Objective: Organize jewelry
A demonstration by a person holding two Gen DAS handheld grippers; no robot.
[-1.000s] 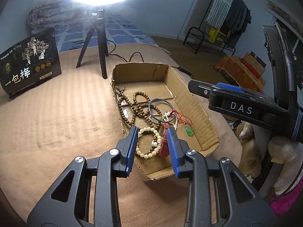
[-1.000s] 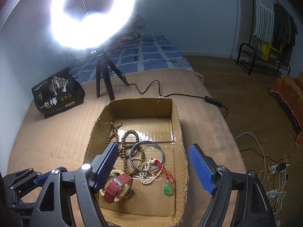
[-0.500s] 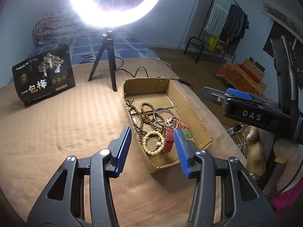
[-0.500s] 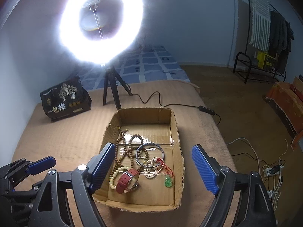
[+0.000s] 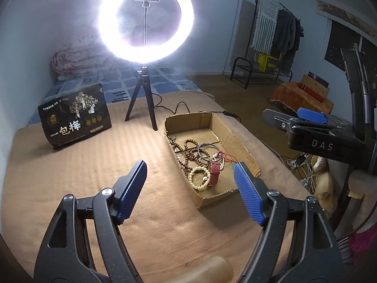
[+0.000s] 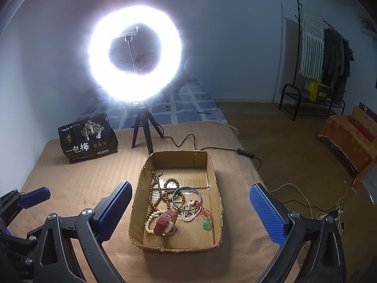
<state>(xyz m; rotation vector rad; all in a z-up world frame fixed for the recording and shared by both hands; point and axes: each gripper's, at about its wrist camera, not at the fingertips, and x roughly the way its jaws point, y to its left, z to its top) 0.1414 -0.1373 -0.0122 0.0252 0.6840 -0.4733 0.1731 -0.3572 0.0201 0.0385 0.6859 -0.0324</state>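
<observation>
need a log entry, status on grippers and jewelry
Left gripper and right gripper empty, jaws opening. Beads, red-strap watch lie in brown cardboard tray. Nothing in the way.

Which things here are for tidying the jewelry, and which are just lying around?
For the job:
cardboard box
brown bead strings
cream bead bracelet
red-strap watch
metal bangle
green pendant

Just lying about:
ring light on its tripod
black snack bag
clothes rack
</observation>
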